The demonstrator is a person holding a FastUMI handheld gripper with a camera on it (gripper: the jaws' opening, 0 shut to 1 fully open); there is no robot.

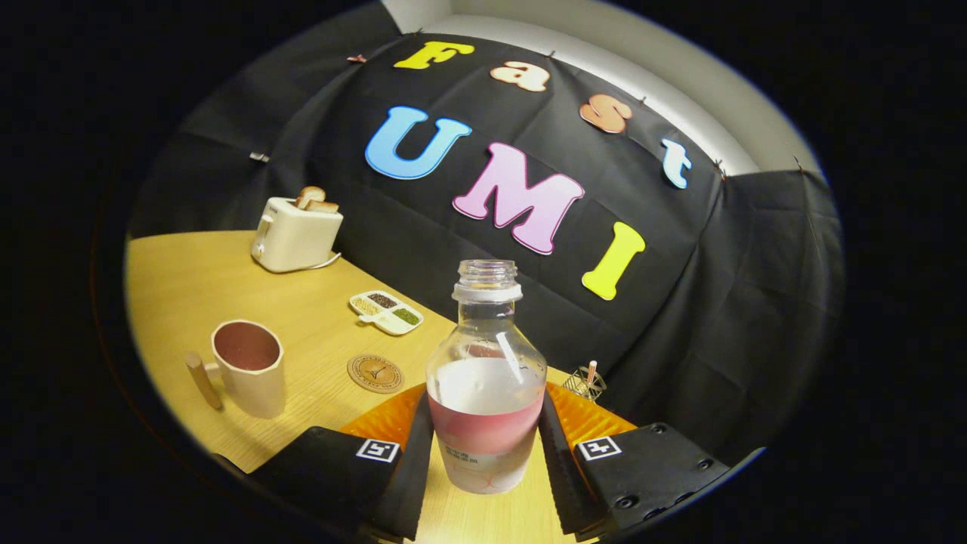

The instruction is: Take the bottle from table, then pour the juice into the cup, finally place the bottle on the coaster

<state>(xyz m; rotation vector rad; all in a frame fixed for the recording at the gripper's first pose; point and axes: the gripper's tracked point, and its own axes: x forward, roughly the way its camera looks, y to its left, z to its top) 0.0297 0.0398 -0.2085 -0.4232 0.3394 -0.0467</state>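
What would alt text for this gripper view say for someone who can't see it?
An uncapped bottle stands between the gripper fingers, which press its sides. Beyond, on the wooden table, sit a cup, a round coaster, a divided dish and a toaster.

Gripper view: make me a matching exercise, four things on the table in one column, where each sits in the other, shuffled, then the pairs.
Things:
1. bottle
2. cup
3. coaster
4. toaster

Places:
A. at the far end of the table, by the black cloth, bread slices sticking up
B. between the two fingers of the claw, cap off
C. flat on the table between the cup and the bottle
D. beyond the fingers, on the near side of the coaster, with a wooden handle

Pairs: 1-B, 2-D, 3-C, 4-A
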